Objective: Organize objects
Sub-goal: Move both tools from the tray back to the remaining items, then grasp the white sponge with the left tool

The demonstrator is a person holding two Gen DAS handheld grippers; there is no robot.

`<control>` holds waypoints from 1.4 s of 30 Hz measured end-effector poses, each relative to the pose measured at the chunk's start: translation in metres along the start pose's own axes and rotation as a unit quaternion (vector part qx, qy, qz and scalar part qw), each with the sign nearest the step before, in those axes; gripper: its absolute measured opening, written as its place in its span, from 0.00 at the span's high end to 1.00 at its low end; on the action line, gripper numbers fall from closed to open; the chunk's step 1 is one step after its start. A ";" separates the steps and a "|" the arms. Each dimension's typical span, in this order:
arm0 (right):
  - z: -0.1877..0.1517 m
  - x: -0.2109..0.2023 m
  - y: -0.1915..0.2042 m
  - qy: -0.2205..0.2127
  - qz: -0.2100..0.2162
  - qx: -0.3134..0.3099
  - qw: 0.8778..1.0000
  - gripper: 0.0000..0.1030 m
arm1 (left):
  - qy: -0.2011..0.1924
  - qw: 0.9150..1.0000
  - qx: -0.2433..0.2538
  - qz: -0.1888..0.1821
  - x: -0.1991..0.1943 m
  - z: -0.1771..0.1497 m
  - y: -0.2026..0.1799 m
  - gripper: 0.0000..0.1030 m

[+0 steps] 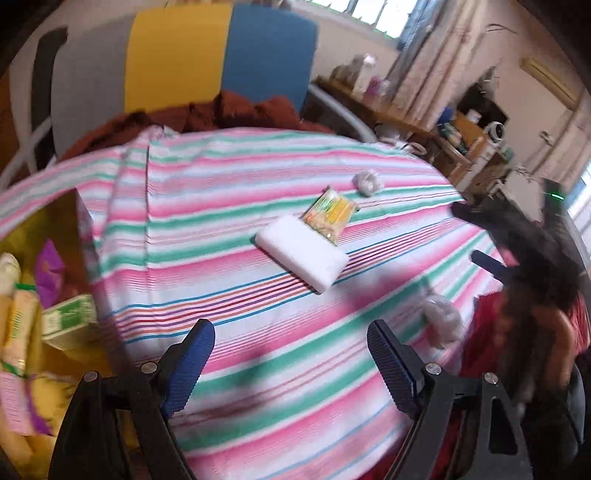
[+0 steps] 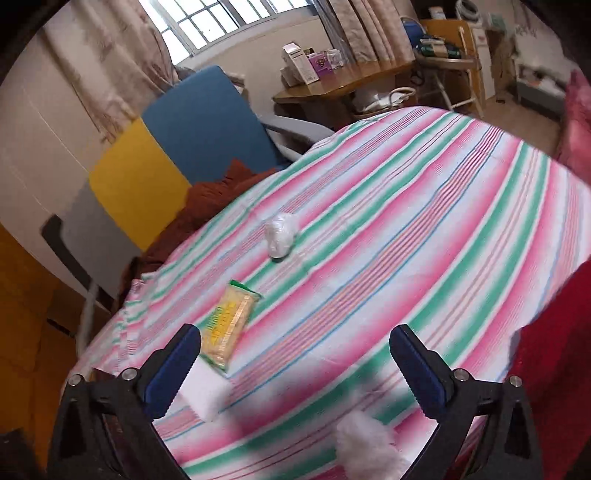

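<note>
On tablecloth centre: block, packet touching its far corner, wad beyond. Second wad near right edge (blurred). Box at left edge.

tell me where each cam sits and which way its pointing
Left wrist: rides on the left gripper, looking across the striped tablecloth at a white foam block; its open blue fingers show, plus the right gripper at right and a yellow box of items at left.
Right wrist: rides on the right gripper, facing the blue-and-yellow chair and window; its open fingers show.
Shared: the foam block, yellow-green packet, white plastic wads, tablecloth.
</note>
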State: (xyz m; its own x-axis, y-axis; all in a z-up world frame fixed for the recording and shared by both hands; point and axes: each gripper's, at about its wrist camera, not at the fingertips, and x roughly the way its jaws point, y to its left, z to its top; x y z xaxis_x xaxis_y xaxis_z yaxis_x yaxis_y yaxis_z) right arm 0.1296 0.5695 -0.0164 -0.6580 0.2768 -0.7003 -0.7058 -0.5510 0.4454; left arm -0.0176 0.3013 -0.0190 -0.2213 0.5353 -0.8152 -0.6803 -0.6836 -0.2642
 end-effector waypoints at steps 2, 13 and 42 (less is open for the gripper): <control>0.000 -0.001 0.002 0.000 0.001 -0.002 1.000 0.00 | 0.015 1.000 -0.012 -0.006 0.021 0.008 -0.004 0.16; -0.003 0.001 0.006 0.006 0.023 -0.008 1.000 0.00 | 0.057 0.997 -0.044 0.026 0.099 0.065 -0.013 0.08; -0.001 0.005 0.004 0.014 0.017 -0.005 1.000 0.00 | 0.060 0.998 0.027 0.003 0.080 0.024 0.004 0.18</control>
State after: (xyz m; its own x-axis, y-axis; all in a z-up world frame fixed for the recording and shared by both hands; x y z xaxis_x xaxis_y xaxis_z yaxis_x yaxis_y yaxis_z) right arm 0.1239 0.5684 -0.0184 -0.6742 0.2364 -0.6997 -0.6802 -0.5678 0.4636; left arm -0.0550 0.3534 -0.0732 -0.1418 0.4665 -0.8731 -0.7167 -0.6567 -0.2345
